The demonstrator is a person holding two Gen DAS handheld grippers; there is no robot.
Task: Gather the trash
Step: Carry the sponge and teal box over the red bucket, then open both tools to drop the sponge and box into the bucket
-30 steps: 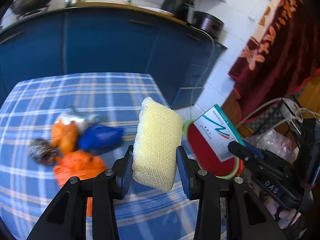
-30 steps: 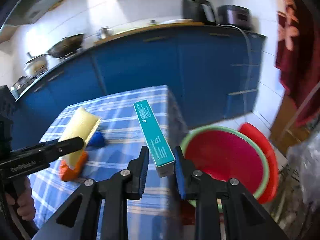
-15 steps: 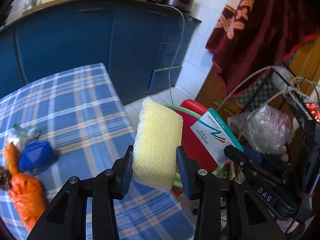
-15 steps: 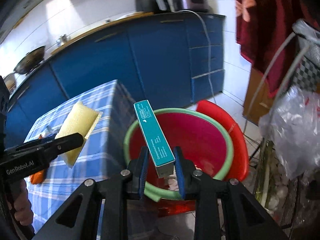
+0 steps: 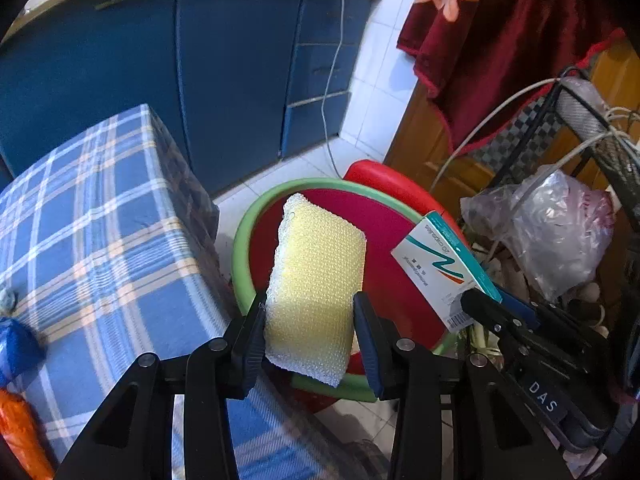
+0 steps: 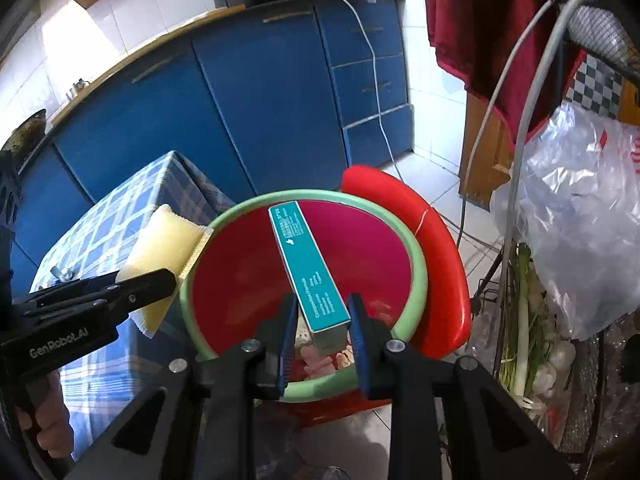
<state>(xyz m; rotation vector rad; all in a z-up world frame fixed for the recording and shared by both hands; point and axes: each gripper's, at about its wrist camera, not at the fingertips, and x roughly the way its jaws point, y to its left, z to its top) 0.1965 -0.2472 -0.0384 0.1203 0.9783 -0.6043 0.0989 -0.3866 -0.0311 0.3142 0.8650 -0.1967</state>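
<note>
My left gripper is shut on a yellow sponge and holds it upright over the near left rim of a red bin with a green rim. My right gripper is shut on a teal and white carton and holds it above the bin. The carton and the right gripper show at the right of the left wrist view. The sponge and the left gripper show at the left of the right wrist view. Some scraps lie in the bin's bottom.
A table with a blue plaid cloth stands left of the bin, with blue and orange wrappers at its left edge. Blue cabinets stand behind. A red lid, plastic bags and a wire rack are at the right.
Both grippers have swung right, off the table, and now hold the sponge and the carton over the bin. The wrappers on the table have slid to the left edge of view.
</note>
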